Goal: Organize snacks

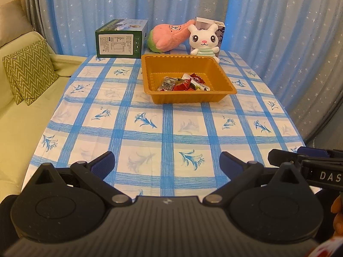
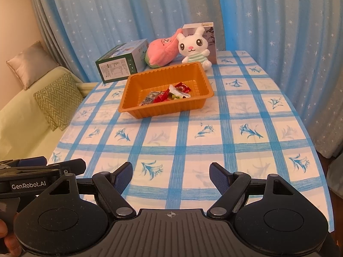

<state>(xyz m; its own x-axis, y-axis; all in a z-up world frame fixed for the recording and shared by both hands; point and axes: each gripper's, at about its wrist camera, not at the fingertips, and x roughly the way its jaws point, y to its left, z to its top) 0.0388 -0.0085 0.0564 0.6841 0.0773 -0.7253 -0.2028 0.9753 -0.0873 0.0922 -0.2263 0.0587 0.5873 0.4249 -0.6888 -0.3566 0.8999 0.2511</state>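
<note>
Two hand-held grippers, left (image 1: 167, 160) and right (image 2: 170, 172), spread apart; tray (image 1: 223, 70) crosswise.

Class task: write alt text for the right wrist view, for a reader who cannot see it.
An orange tray holding wrapped snacks sits on a blue checked tablecloth. Behind it stand a green box, a pink plush and a white bunny plush. The open right tongs hover in front, empty.

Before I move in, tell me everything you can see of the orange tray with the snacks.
The orange tray is a shallow rectangular dish of thin, glossy moulded plastic with ribbed walls and a flat outturned rim. It sits flat and upright on the blue checked tablecloth, just in front of the white bunny plush. A small heap of wrapped snacks, mostly red, lies toward its near side; the rest of its floor is bare. Neither gripper touches it.
</note>
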